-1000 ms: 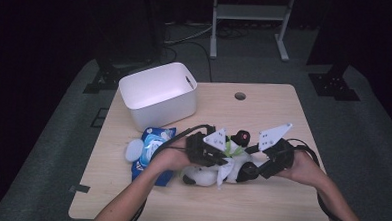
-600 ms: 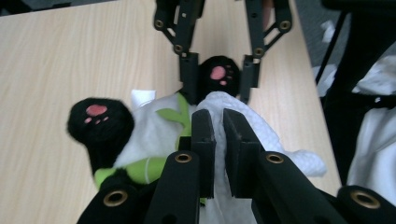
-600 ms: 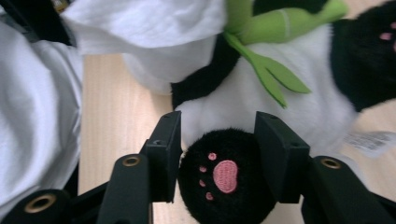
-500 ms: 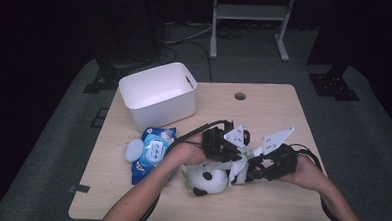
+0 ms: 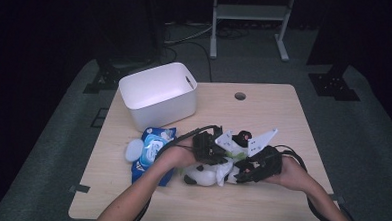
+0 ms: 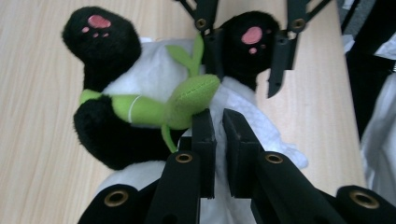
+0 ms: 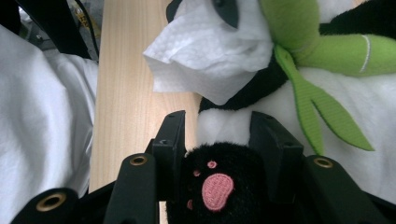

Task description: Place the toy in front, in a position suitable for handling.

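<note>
**Both grippers on the plush panda**

The plush panda (image 5: 203, 175) lay on the wooden table (image 5: 278, 119), near the white bin (image 5: 157, 95) and just beside the blue wipes pack (image 5: 152, 151). The left gripper (image 6: 218, 122) pinched a white wipe (image 6: 243, 105) draped over the panda, its jaws nearly together. The right gripper (image 7: 217, 128) had just been closing, and its jaws clasped a black foot with a pink paw print (image 7: 217, 186). The panda held a green bamboo sprig (image 6: 154, 109) against its chest.
</note>
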### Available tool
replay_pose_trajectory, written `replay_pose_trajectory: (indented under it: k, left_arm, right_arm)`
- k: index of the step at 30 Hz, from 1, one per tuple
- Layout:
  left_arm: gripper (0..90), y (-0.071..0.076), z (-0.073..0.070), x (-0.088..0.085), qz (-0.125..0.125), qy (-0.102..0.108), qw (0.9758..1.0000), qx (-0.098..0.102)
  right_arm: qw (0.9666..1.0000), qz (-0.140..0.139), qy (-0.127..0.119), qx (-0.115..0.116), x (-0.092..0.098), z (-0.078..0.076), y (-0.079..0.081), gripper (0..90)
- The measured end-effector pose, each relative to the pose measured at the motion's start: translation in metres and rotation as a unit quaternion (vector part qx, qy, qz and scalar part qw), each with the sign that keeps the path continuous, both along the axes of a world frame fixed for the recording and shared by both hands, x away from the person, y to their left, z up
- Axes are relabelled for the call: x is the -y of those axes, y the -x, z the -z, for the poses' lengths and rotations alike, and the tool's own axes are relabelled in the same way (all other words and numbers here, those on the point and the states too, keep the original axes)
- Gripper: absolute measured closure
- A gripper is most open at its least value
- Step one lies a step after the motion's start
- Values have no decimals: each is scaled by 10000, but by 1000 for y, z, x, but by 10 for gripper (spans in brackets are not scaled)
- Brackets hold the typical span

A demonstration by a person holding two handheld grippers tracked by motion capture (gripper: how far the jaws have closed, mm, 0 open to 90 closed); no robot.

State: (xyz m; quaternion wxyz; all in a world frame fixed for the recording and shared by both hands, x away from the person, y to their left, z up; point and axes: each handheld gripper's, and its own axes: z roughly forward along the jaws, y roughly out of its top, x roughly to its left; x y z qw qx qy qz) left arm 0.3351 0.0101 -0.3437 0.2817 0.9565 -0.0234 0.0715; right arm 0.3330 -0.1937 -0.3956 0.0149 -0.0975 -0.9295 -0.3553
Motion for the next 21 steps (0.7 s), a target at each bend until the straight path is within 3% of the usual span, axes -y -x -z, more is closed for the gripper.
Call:
replay_pose_trajectory:
  k: [6, 12, 21]
  left_arm:
    - [832, 3, -8, -15, -1, 350, 9992, -176]
    - [832, 2, -15, -27, -48, 410, 9990, -163]
    - [832, 0, -28, -41, -117, 773, 9965, -288]
  right_arm:
    - [10000, 8, 7, -3, -1, 0, 1, 568]
    - [10000, -25, -32, -27, -7, 1, 0, 576]
    - [9998, -167, -73, -88, -18, 5, 0, 591]
